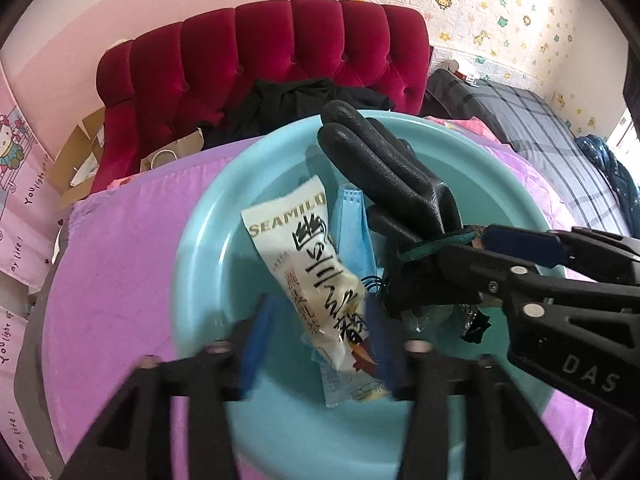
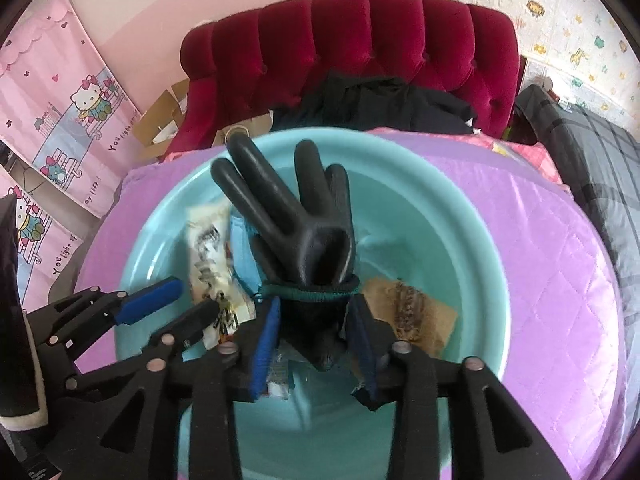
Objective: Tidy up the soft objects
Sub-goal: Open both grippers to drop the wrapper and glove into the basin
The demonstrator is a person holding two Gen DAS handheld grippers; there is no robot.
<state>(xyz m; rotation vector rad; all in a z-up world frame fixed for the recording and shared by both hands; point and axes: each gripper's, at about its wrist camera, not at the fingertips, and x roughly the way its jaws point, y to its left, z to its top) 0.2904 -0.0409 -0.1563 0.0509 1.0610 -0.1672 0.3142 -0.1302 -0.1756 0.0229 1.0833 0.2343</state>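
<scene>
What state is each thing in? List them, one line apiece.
Black glove: held by its cuff, fingers up, over the basin.
Right claw: shut on the glove cuff.
Left claw: open, around the white packet.
White packet: sealed, lying in the basin.
Blue face mask: folded, under the packet's edge.
Brown packet: lying flat in the basin.
Teal basin: upright on the purple quilt.
</scene>
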